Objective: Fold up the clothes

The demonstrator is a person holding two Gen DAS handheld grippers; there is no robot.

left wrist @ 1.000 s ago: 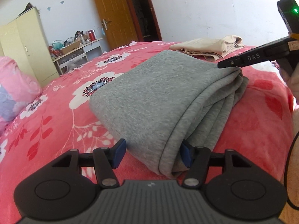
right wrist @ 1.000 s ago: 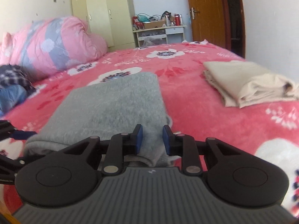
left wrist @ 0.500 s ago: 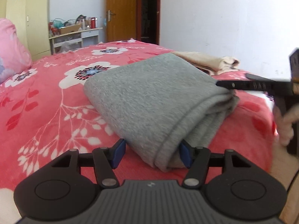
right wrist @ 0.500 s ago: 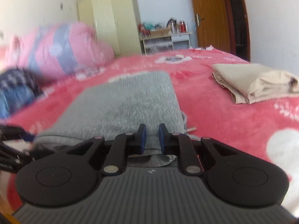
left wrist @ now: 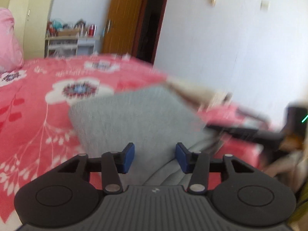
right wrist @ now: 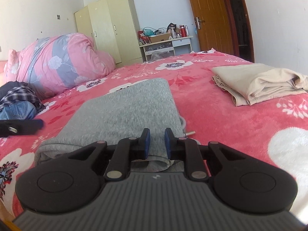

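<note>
black claws (right wrist: pixel 156 144), blue pads (right wrist: pixel 147 143), silver screws (right wrist: pixel 114 174)

left view motion-blurred, beige garment (left wrist: pixel 194 92) smeared

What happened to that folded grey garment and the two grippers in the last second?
The right gripper, narrowly shut around the folded grey garment earlier, has opened slightly. The left gripper stayed open and swung toward the wall, blurring its view. The garment and the folded beige garment stayed on the pink floral blanket.

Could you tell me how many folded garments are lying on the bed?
2: the grey garment just ahead of the right tool, and the beige garment further right. The pile at far left is unfolded.
</note>
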